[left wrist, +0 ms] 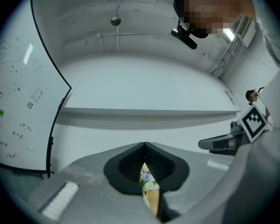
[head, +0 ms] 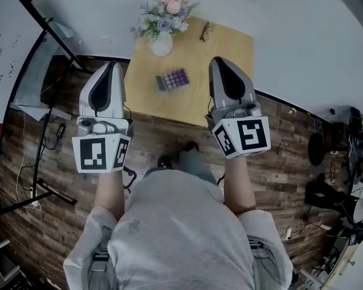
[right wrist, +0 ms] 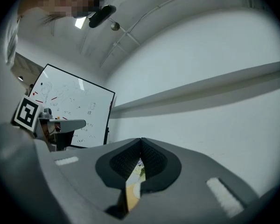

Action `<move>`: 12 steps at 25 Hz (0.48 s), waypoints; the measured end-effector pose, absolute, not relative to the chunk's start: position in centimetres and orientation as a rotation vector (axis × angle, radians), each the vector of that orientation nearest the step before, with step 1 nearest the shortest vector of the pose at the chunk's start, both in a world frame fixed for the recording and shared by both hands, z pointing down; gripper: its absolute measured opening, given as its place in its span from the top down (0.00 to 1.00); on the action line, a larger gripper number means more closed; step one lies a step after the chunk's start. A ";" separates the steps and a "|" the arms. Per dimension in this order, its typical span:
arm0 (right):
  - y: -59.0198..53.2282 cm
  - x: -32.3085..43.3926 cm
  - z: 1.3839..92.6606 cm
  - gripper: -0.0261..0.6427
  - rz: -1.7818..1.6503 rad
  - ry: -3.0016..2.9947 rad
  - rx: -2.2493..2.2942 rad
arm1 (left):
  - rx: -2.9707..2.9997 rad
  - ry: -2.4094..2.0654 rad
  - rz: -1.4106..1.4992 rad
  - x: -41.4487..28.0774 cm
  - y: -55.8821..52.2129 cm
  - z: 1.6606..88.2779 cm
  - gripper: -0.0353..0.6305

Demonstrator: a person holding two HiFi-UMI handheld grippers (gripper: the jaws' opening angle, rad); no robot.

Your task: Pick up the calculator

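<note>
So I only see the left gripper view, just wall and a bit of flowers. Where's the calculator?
Observer: The calculator lies on the table, between the left gripper and the right gripper in the head view.
Operator: Is the right gripper holding something?
Observer: No, it is shut and empty.
Operator: What else is on the table?
Observer: What look like glasses, near the far edge, right of the vase.
</note>
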State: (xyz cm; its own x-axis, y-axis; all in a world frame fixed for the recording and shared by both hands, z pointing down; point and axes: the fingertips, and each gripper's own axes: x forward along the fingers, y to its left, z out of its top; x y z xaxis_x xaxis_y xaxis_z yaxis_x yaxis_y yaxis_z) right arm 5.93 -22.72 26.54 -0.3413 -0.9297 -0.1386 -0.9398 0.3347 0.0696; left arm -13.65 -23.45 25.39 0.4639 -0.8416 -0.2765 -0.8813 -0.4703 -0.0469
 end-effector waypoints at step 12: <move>-27.8 6.9 28.9 0.96 0.076 2.619 -1.706 | -2.536 1.587 0.269 -12.3 -27.2 27.0 0.94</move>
